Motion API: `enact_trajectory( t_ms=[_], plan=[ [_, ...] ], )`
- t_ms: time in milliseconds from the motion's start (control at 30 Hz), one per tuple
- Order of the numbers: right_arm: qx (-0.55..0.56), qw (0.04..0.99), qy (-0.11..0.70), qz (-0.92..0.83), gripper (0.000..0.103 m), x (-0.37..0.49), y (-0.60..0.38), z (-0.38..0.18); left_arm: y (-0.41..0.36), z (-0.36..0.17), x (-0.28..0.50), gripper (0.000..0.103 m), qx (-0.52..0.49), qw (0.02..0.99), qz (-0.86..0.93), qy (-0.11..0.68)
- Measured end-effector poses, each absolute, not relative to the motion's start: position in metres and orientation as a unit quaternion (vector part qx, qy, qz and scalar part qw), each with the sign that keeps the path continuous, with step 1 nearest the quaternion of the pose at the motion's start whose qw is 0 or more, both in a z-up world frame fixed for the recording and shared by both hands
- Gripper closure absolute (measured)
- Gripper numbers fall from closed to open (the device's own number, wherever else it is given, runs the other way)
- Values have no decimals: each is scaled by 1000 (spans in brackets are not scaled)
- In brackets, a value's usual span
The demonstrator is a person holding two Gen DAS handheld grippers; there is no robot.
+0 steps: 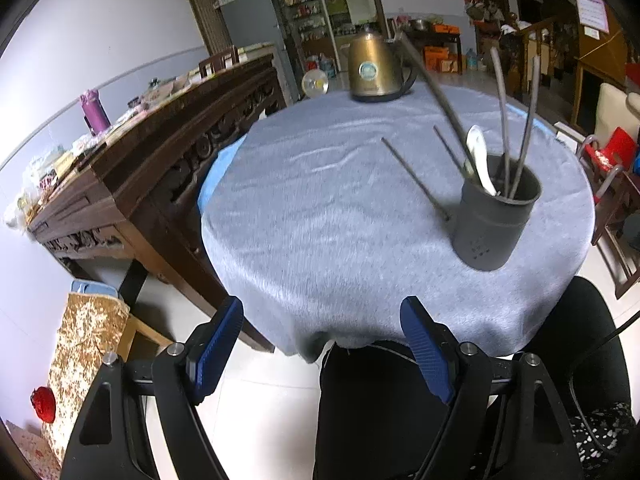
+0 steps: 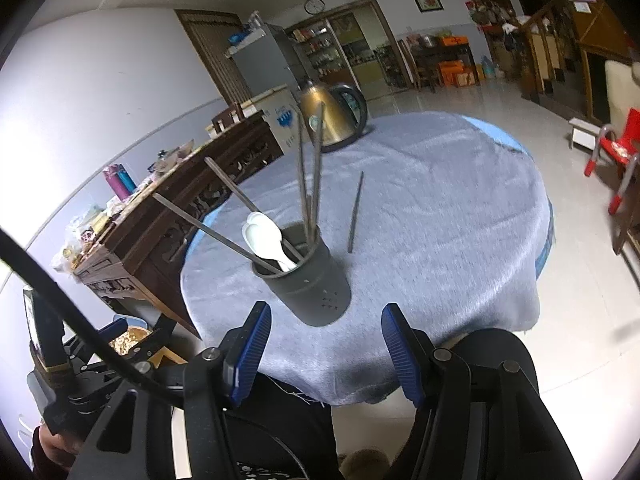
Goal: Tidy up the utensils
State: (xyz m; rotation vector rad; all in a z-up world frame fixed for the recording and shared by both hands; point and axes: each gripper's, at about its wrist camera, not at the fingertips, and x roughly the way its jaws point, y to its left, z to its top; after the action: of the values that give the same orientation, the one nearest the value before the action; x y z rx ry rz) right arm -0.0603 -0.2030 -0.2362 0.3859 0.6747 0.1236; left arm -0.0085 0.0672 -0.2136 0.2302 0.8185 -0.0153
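Observation:
A dark grey utensil holder (image 1: 496, 220) (image 2: 308, 284) stands upright on the round table's grey cloth (image 1: 320, 220) (image 2: 440, 200). In it are a white spoon (image 1: 478, 160) (image 2: 264, 240) and several metal chopsticks leaning outward. One loose chopstick (image 1: 416, 180) (image 2: 356, 212) lies flat on the cloth beside the holder. My left gripper (image 1: 324, 344) hangs open over the table's near edge, left of the holder, with nothing between its blue pads. My right gripper (image 2: 326, 352) is open too, just short of the holder, and holds nothing.
A brass-coloured kettle (image 1: 372, 68) (image 2: 328, 116) stands at the table's far side. A dark carved sideboard (image 1: 140, 160) runs along the left, cluttered on top. A red chair (image 1: 612, 148) (image 2: 616, 148) is on the right. A person's dark trousers (image 1: 380, 400) sit under the near edge.

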Motion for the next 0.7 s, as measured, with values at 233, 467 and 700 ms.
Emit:
enact_trajectory(
  t_ms=[233, 467, 700],
  plan=[
    [225, 902, 365, 54, 42, -44, -217, -266, 65, -233, 1, 22, 122, 897, -2, 424],
    [234, 894, 379, 57, 42, -36, -217, -281, 71, -242, 14, 22, 128, 891, 8, 435],
    [240, 890, 386, 42, 42, -26, -228, -293, 91, -247, 40, 22, 124, 888, 43, 440]
  ],
)
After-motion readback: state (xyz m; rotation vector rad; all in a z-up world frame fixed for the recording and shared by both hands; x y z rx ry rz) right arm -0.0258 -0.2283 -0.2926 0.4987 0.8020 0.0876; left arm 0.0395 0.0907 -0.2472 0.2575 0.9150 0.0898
